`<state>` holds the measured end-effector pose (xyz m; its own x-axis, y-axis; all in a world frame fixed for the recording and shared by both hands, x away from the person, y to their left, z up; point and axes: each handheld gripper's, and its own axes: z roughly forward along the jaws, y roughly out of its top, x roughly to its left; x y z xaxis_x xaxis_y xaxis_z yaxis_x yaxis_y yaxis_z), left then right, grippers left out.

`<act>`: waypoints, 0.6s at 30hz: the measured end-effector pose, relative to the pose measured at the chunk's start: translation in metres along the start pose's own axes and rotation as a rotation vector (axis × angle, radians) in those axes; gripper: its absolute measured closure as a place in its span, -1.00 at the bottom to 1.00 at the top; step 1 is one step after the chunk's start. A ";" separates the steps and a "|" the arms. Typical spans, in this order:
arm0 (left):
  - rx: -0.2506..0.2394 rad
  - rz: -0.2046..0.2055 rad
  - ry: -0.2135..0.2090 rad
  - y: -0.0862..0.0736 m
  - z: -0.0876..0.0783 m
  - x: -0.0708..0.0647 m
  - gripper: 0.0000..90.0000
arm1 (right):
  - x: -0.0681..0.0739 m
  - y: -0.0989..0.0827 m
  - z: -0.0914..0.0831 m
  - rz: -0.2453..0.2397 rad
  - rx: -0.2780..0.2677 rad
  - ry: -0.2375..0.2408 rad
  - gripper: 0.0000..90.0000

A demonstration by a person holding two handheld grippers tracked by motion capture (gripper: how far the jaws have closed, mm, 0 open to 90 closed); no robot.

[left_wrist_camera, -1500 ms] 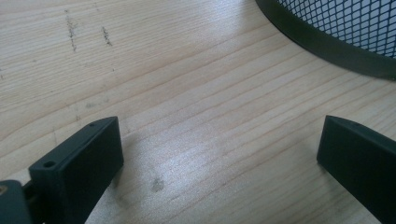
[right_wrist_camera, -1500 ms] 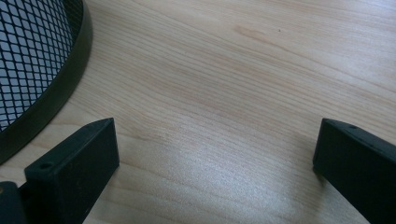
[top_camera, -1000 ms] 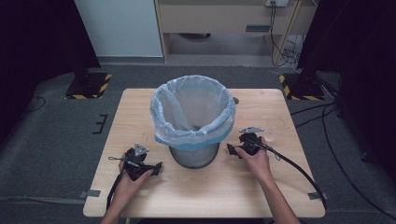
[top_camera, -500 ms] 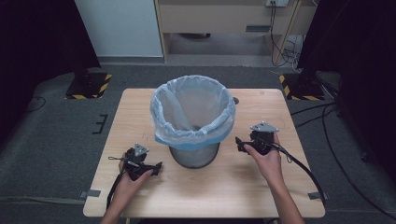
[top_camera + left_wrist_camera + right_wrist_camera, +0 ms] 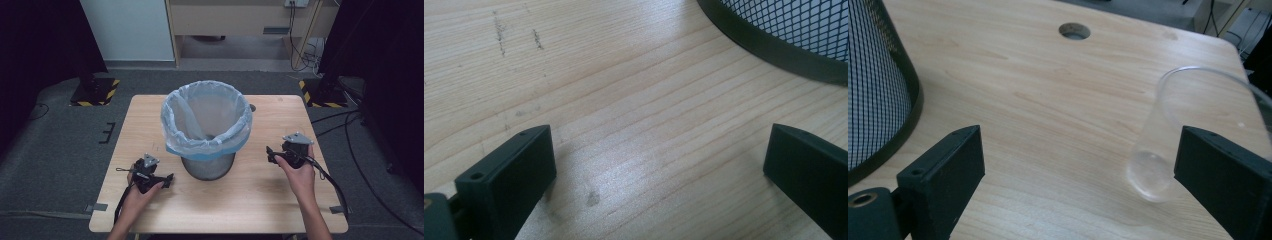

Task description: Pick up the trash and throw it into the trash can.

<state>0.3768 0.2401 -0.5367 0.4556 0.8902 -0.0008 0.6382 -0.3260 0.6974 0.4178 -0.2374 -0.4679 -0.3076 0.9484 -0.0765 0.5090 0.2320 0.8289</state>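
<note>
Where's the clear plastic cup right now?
In the right gripper view the cup lies on its side on the table, just inside the right hand-held gripper's far-side jaw, well apart from the mesh bin.

One bin (image 5: 207,165), one clear cup (image 5: 1158,165).

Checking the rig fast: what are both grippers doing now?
Left gripper: open, nothing between the jaws.
Right gripper: open, a clear plastic cup beside one jaw, not clamped.

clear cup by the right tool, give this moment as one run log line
clear plastic cup: lying on table, untouched | right tool: open beside it | left tool: open | lined mesh bin: centre
</note>
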 end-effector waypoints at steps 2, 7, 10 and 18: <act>0.000 0.000 0.000 0.000 0.000 0.000 -1.00 | -0.002 0.001 -0.002 0.001 -0.006 -0.006 -0.87; 0.000 0.000 0.000 0.000 0.000 0.000 -1.00 | -0.015 0.002 -0.008 0.028 -0.031 -0.032 -0.86; 0.000 0.000 0.000 0.000 0.000 0.000 -1.00 | -0.023 0.002 -0.011 0.040 -0.039 -0.049 -0.85; 0.000 0.000 0.000 0.000 0.000 0.000 -1.00 | -0.045 0.000 -0.009 0.060 -0.053 -0.080 -0.86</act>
<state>0.3768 0.2401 -0.5367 0.4554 0.8903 -0.0008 0.6382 -0.3259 0.6976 0.4245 -0.2819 -0.4598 -0.2116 0.9750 -0.0686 0.4810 0.1649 0.8611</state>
